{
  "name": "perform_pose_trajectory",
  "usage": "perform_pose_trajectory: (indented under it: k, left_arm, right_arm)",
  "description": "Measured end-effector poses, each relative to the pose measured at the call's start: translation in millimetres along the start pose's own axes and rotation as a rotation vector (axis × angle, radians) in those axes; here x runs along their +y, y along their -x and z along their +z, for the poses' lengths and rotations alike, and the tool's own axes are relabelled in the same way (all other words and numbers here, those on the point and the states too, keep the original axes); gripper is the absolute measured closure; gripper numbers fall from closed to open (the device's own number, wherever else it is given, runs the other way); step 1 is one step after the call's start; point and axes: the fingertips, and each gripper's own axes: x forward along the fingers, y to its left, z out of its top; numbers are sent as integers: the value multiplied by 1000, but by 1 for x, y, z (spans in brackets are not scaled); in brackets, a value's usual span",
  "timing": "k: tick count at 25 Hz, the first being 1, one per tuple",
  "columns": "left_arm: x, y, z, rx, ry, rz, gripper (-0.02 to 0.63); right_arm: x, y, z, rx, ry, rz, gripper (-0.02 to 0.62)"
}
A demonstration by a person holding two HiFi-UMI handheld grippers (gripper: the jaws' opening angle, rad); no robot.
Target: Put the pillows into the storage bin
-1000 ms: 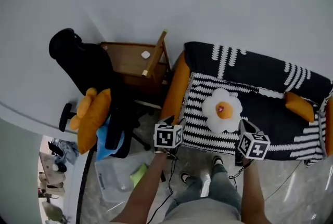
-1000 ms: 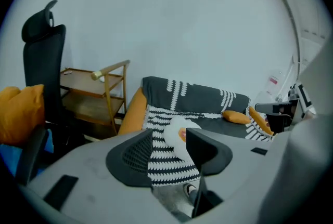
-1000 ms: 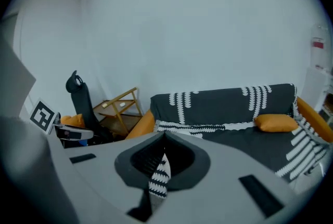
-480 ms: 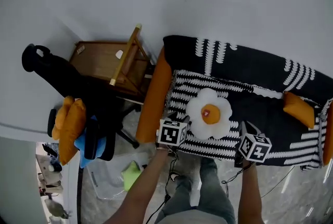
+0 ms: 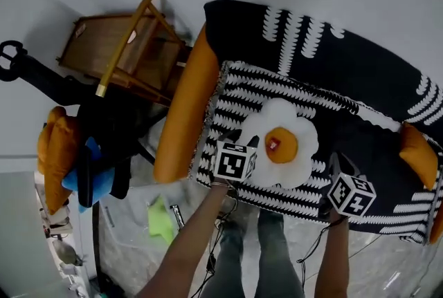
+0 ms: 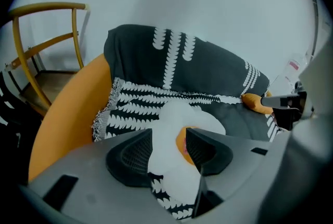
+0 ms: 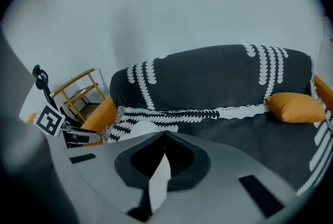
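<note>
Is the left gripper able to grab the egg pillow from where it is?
Probably yes. The left gripper has its jaws apart, and the egg pillow lies bare on the sofa right ahead of it, with nothing on top or in between.

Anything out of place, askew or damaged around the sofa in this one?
Nothing spilled or damaged. One oddity: orange pillows are piled on the black office chair at the left, with something blue, not on the sofa. The fried-egg pillow lies flat on the striped throw, and another orange pillow sits at the sofa's right end.
</note>
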Motion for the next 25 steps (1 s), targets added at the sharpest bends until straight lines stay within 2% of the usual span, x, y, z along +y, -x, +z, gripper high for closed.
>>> perform_pose_trajectory:
  k: [10, 18, 21, 23, 25]
  left_arm:
    - [22, -79, -39, 95, -57, 26, 408]
    - [34, -113, -58, 143, -15, 8, 399]
    - [35, -119, -61, 136, -32, 2, 402]
    - [36, -123, -63, 140, -43, 6, 434]
    - [31, -121, -66, 166, -65, 12, 498]
  right_arm:
    - [-26, -64, -39, 60, 9, 4, 594]
    - [-28, -76, -57, 105, 27, 8, 594]
    - [-28, -80, -56, 106, 30, 9, 594]
    - [-25, -82, -53, 103, 26, 12, 594]
    - [-23, -82, -50, 101, 29, 14, 594]
